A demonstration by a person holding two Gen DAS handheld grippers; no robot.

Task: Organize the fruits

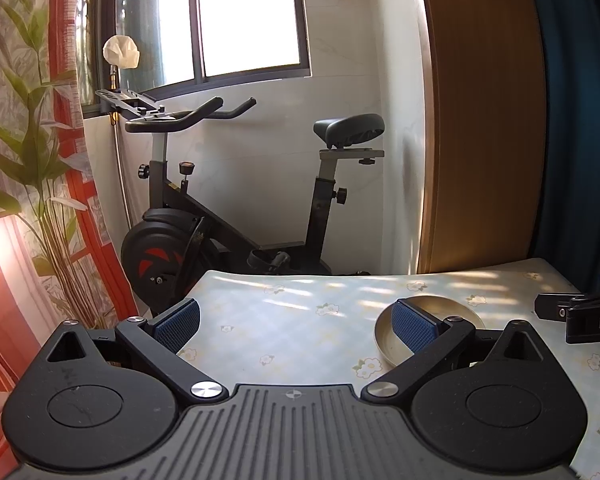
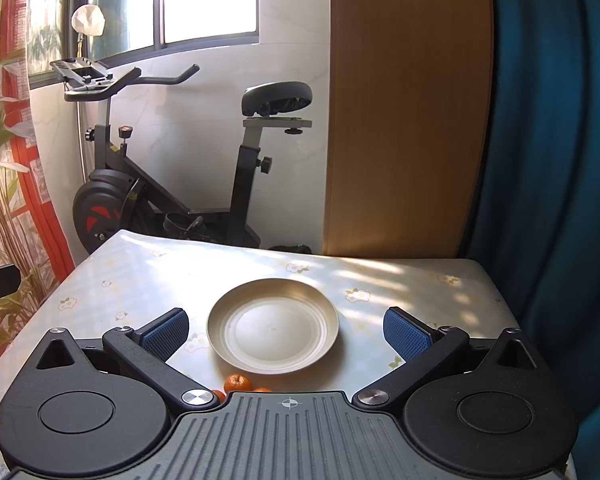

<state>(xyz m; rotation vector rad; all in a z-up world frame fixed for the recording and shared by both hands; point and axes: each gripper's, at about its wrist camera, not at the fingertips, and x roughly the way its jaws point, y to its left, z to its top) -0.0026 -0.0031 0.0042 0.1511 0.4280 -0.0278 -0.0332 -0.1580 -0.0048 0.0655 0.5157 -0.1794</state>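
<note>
We see three small oranges (image 2: pixel 237 383) clustered on the flowered table (image 2: pixel 420 280) just in front of one bare metal plate (image 2: pixel 272 326), two of them half hidden behind our right gripper (image 2: pixel 286 330). That gripper hangs spread wide and holds nothing. Our left gripper (image 1: pixel 296 320) is equally wide and bare, left of the plate.

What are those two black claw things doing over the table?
A person holds a gripper in each hand, and both are open and hold nothing. The right gripper hovers over an empty metal plate on the flowered table. Small oranges lie on the table just in front of the plate, close under that gripper. The left gripper is off to the side, over bare tablecloth. No fruit is on the plate yet.
</note>
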